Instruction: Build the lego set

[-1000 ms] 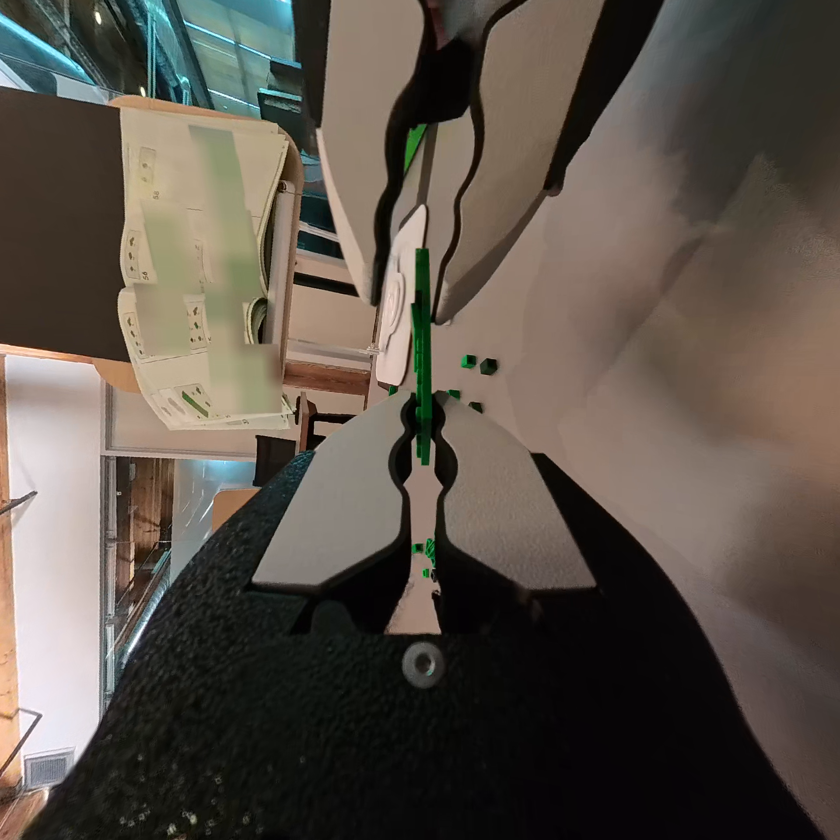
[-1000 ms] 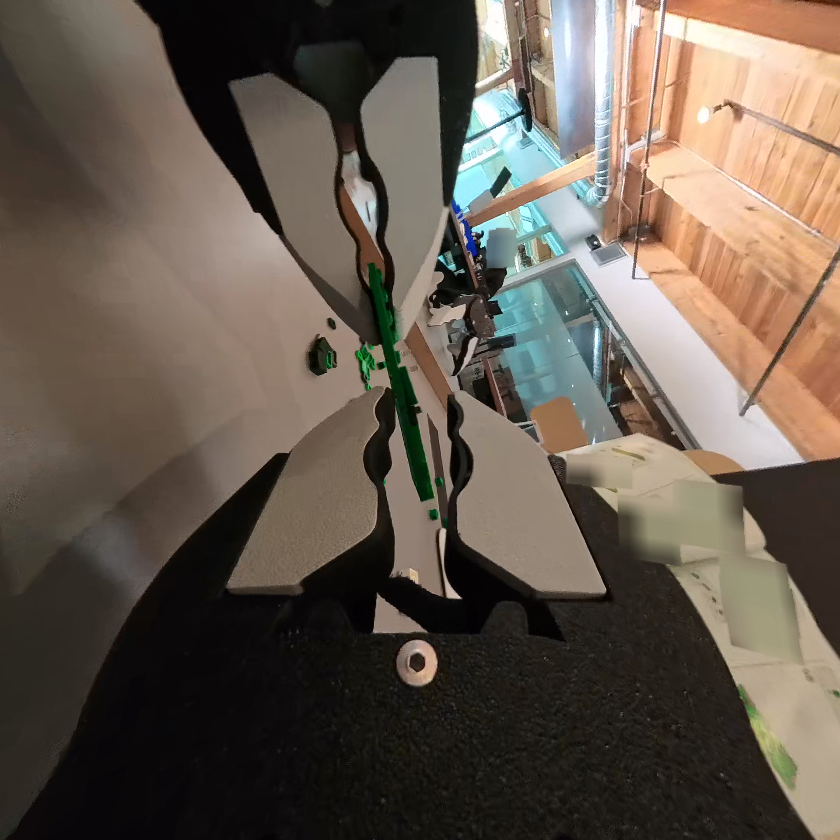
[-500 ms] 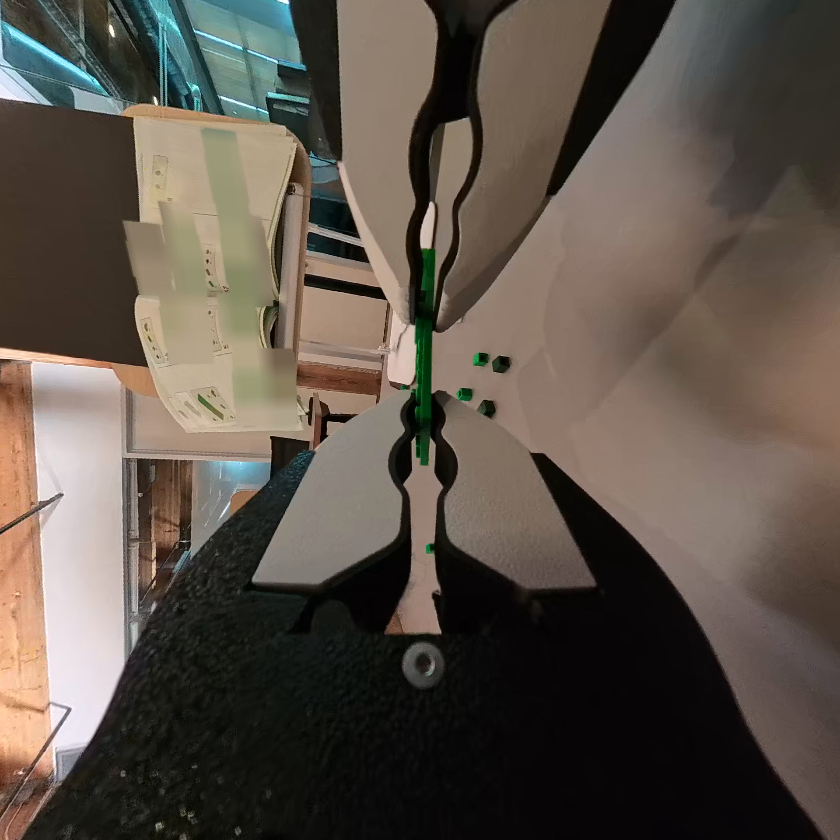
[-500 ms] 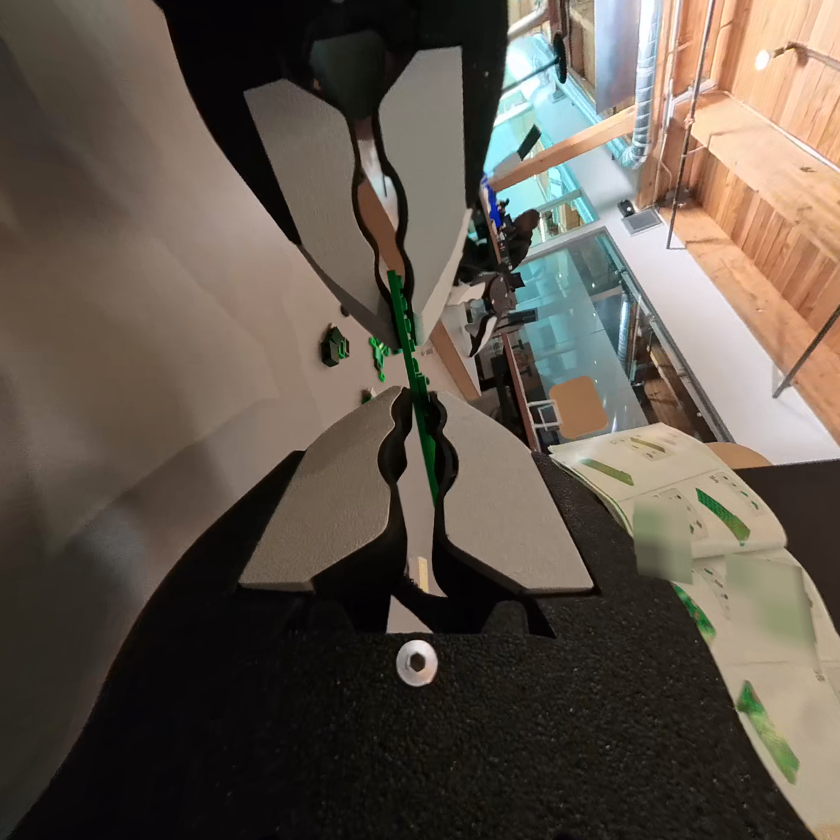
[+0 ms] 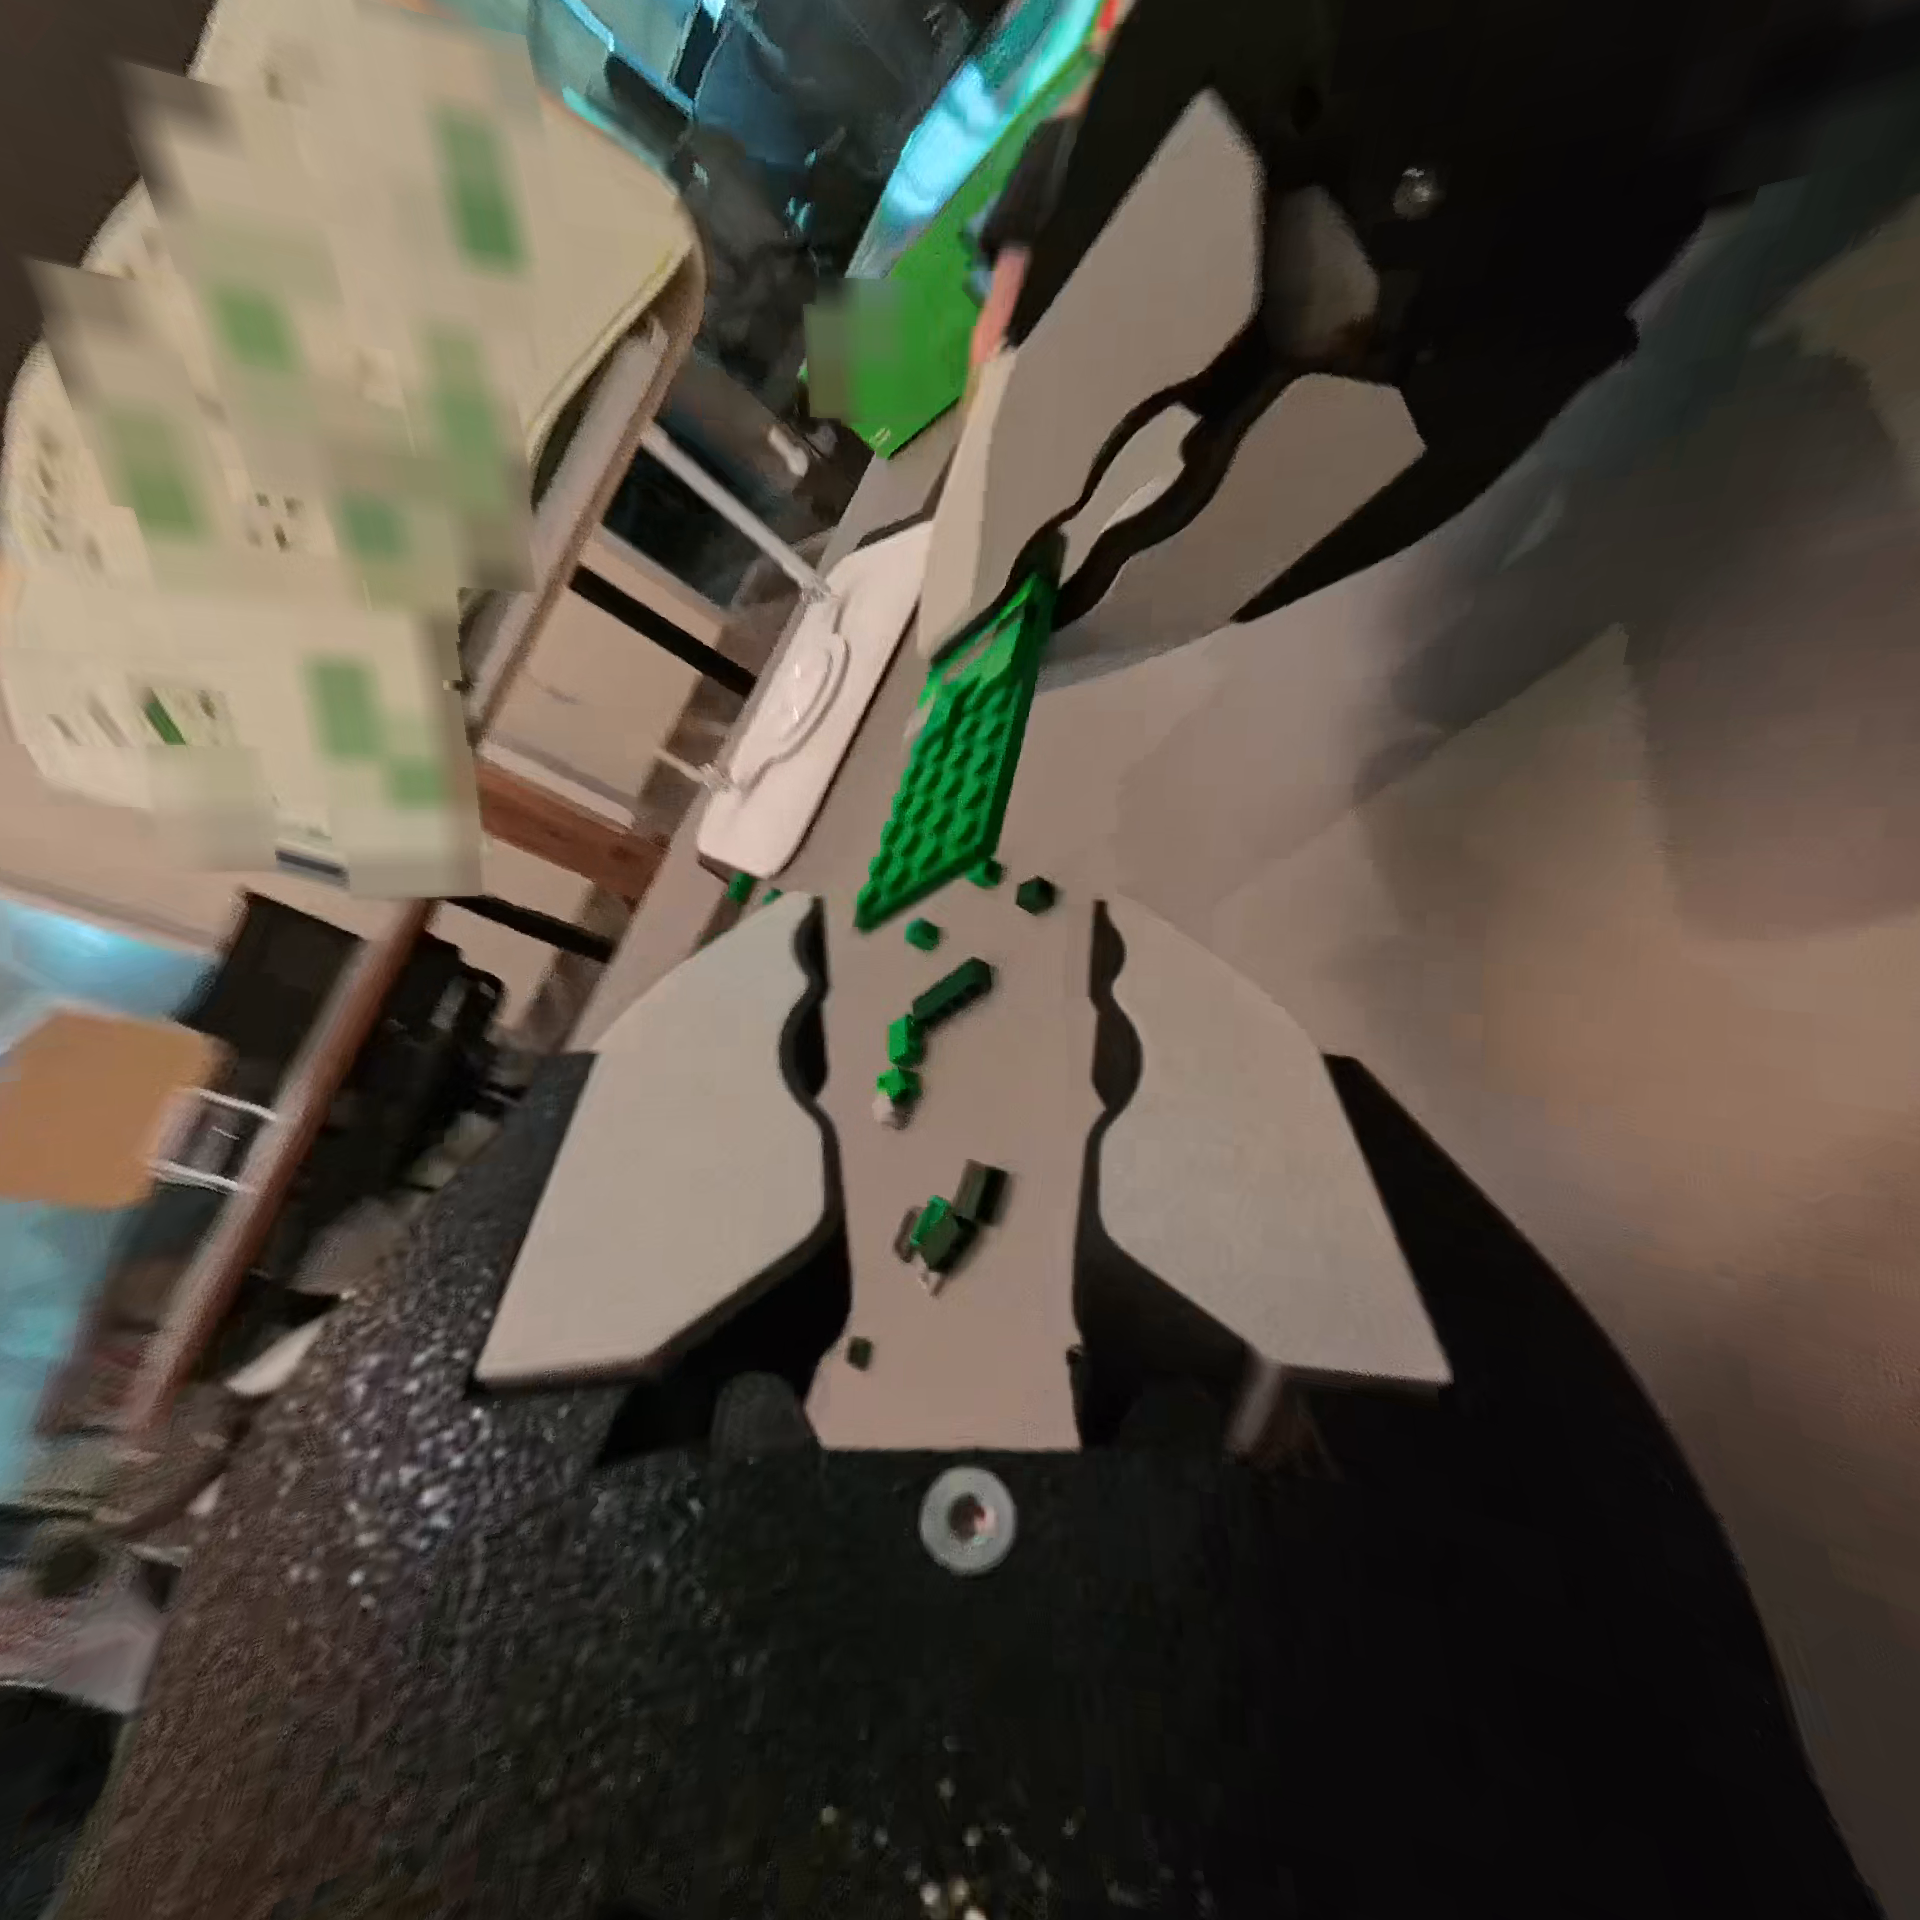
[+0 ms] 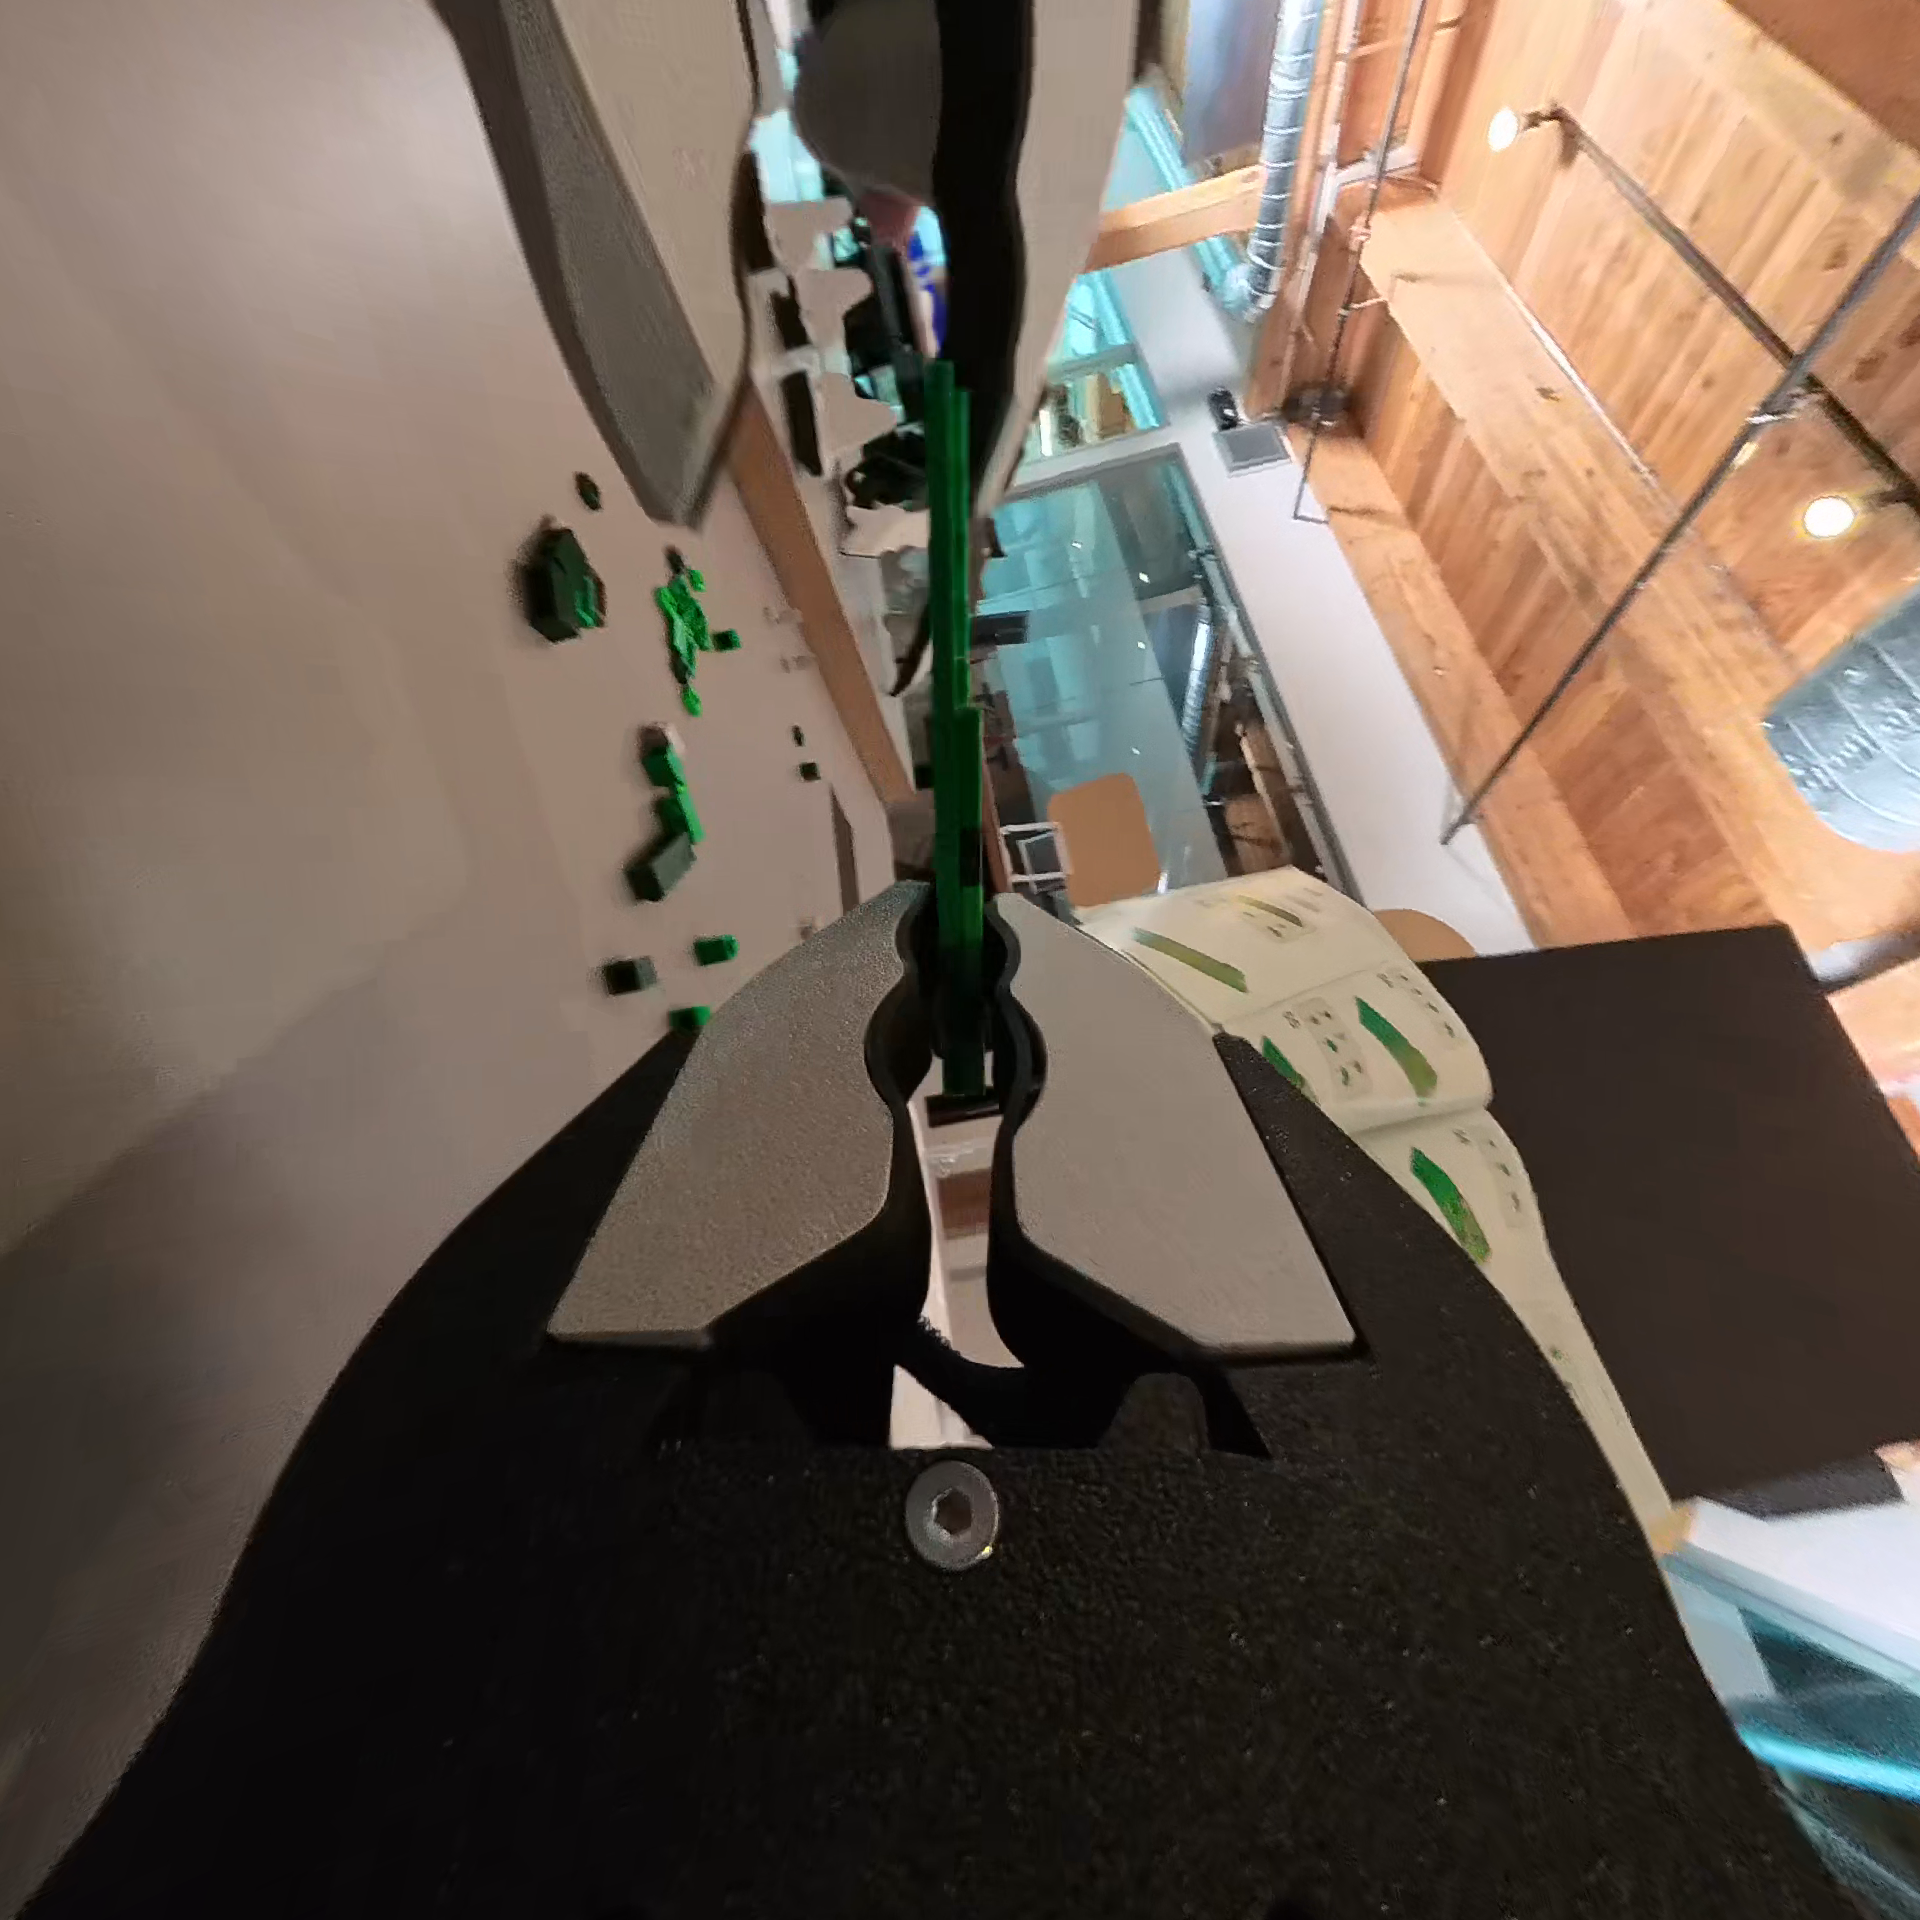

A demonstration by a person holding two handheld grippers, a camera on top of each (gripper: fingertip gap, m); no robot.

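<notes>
White plastic lid (image 5: 805, 717) flat on grey surface (image 5: 1299, 831). Beyond surface's far edge: tan chair (image 6: 1101, 836), glass partition (image 6: 1122, 582), wood-panelled wall (image 6: 1621, 436), metal duct (image 6: 1283, 166).

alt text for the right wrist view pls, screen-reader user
The right gripper is shut on the near end of a long green lego plate, seen edge-on and running straight ahead. Loose green bricks dot the white table at left; an open instruction booklet lies at right.
</notes>
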